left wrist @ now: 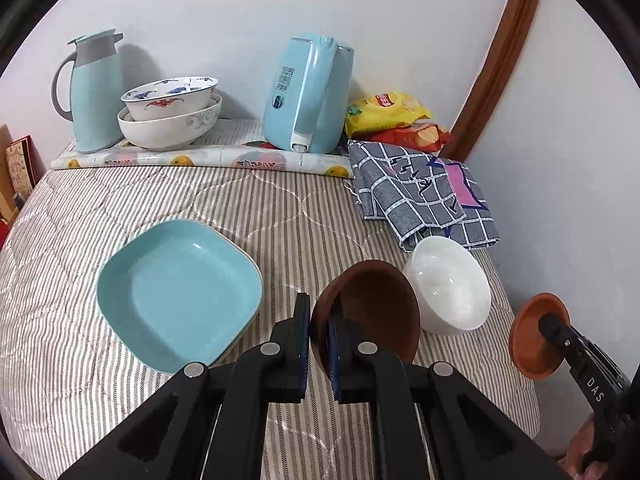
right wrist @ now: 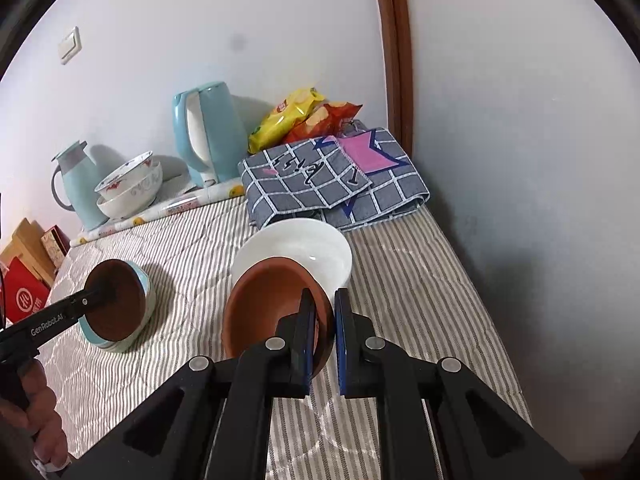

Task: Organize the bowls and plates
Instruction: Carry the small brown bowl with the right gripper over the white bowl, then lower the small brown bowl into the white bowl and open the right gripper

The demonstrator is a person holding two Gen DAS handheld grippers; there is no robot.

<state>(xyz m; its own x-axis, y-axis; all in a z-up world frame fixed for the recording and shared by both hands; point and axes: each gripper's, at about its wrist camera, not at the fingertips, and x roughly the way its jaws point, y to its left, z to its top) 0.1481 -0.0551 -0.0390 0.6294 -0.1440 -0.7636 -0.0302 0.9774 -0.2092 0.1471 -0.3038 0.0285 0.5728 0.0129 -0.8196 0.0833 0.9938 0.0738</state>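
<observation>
Pinching a brown bowl (left wrist: 372, 312) by its rim, my left fingers (left wrist: 318, 344) hold it tilted beside the white bowl (left wrist: 448, 284) and teal plate (left wrist: 176, 292). My right fingers (right wrist: 322, 336) clamp another brown bowl's (right wrist: 268, 304) rim, just before that white bowl, above the striped bed (left wrist: 280, 216).

The square plate (left wrist: 176, 296) lies left of the bowl (left wrist: 448, 284), with the kettle (left wrist: 308, 92) behind them.

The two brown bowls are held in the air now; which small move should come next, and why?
Probably nest them: bring the right tongs and their brown bowl over the left brown bowl. Both are gripped by the rim, clear of the white bowl.
</observation>
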